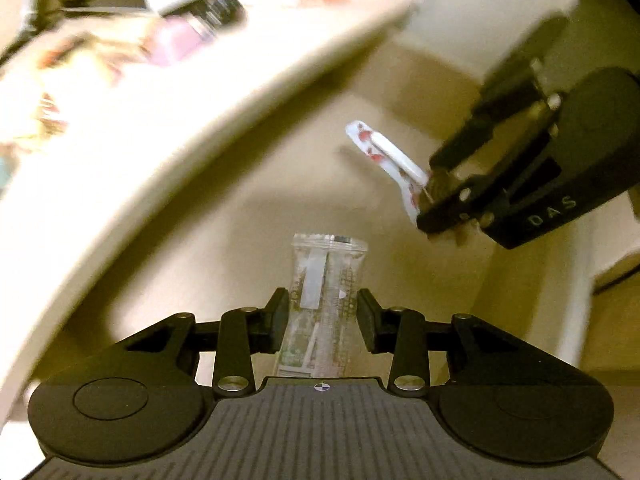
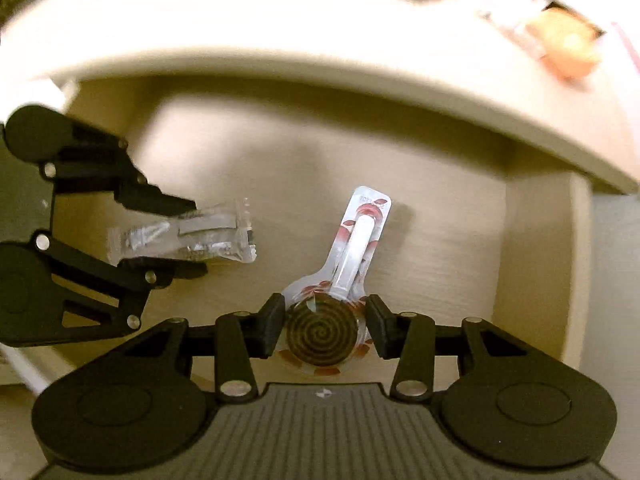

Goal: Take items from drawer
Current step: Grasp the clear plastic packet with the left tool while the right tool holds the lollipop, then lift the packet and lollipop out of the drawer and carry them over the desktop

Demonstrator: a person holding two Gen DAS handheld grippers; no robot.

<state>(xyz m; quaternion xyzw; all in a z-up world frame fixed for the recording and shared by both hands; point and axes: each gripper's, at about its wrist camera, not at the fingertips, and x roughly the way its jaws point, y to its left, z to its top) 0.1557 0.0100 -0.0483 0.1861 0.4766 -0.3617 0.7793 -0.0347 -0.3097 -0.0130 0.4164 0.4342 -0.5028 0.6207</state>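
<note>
A home, likely a bedroom or study: a pale wooden desk top (image 2: 280,52) carries blurred household clutter at twelve o'clock, with packets and boxes (image 2: 560,44) toward one o'clock, above an open cream drawer (image 2: 532,264).

Left gripper (image 1: 322,312): black two-finger tool, pointing steeply down. Its pads stand against both sides of a clear, printed plastic sachet (image 1: 326,280), which it grips at the middle, the sachet sticking out beyond the fingertips.

Right gripper (image 2: 326,326): matching black two-finger tool, also pointing steeply down, to the right of the left one and near it. Its pads (image 2: 274,326) clamp the round spiral-patterned head of a white-handled lollipop in red-printed wrapper (image 2: 346,280), the stick end projecting forward.
</note>
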